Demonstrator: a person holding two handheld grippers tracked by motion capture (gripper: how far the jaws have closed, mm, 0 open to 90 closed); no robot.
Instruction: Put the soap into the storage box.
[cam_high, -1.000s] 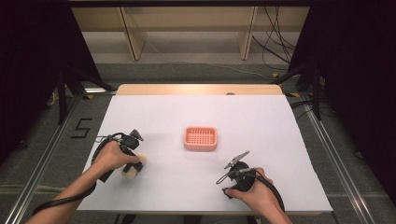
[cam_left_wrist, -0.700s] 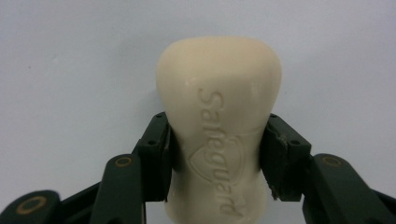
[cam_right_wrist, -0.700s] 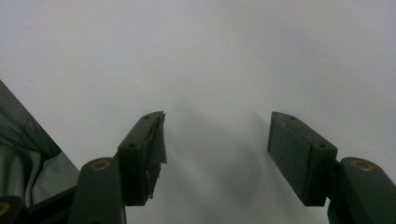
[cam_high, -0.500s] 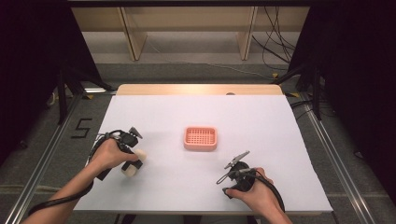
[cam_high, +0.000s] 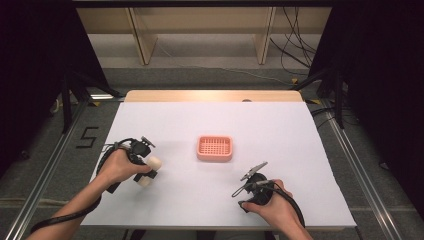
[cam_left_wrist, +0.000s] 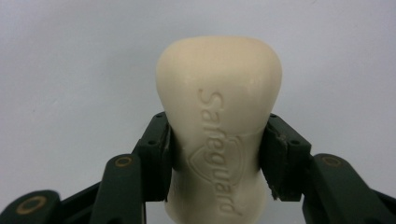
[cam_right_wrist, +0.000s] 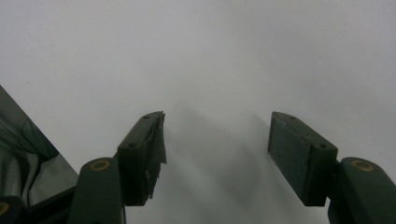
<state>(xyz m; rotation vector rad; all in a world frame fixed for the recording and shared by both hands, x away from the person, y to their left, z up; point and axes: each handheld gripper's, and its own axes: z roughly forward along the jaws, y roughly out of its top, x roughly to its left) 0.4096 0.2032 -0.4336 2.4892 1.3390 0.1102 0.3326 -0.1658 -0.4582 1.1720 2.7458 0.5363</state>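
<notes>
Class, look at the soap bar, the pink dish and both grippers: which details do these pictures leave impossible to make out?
- Soap bar: its lower end, cut off by the bottom edge of the left gripper view; in the high view the left hand covers part of it.
- Pink soap dish: the grid's detail, too small in the high view.
- Right gripper: its open jaws' bases, cut off by the right gripper view's bottom edge.

Cream soap bar (cam_left_wrist: 218, 126) (embossed "Safeguard"), gripped

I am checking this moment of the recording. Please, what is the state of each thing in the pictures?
Soap bar: clamped between the left gripper's jaws, at the table's left side.
Left gripper: shut on the soap bar.
Right gripper: open, nothing between its jaws.
Soap dish: empty, at the middle of the table.
</notes>
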